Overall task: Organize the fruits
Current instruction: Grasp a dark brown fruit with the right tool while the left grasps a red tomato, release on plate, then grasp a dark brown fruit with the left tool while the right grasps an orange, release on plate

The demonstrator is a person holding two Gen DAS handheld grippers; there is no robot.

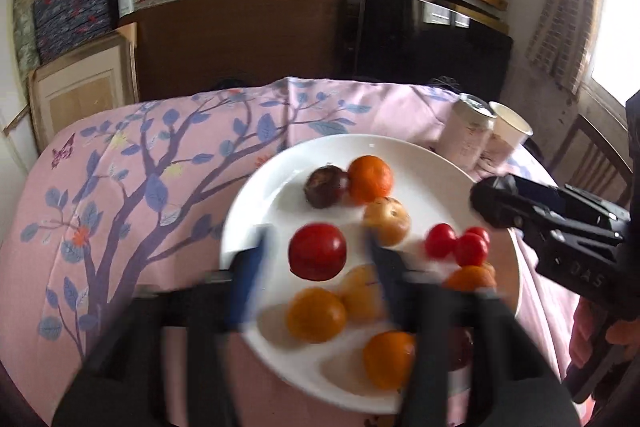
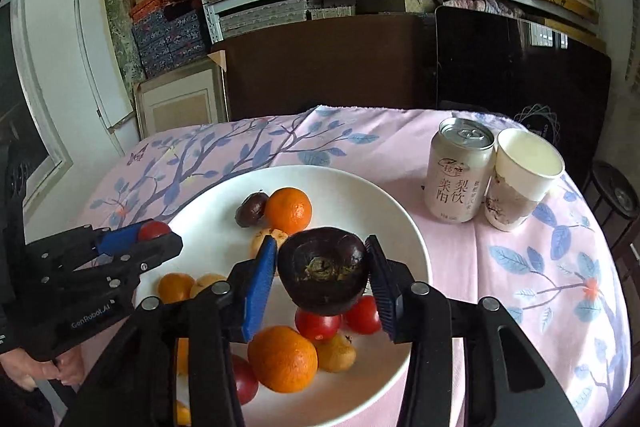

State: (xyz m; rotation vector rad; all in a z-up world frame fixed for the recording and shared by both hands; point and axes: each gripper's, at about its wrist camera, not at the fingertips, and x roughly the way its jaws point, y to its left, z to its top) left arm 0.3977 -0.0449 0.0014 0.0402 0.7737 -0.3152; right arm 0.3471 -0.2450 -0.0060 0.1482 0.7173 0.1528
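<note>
Right gripper point(image 2: 323, 277) clamps dark purple fruit point(image 2: 323, 269) over white plate point(image 2: 404, 227), calyx end facing camera, roundish, no long axis; left gripper point(image 1: 320, 259) wide open around red tomato point(image 1: 317, 257), ungripped.

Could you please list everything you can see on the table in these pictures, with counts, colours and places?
Plate: one, white, on the tablecloth, holding the fruit.
Oranges: at least four, orange, spread over the plate.
Tomatoes: one large, several small, red, middle and right of the plate.
Yellowish fruits: about three, pale yellow, among the oranges.
Dark fruit: one, dark purple, between the right gripper's pads above the plate.
Second dark fruit: one, on the plate beside an orange.
Can: one, pale pink, right of the plate.
Paper cup: one, white, beside the can.
Tablecloth: pink, blue leaves.
Left gripper: open, over the plate.
Right gripper: shut on the dark fruit.
</note>
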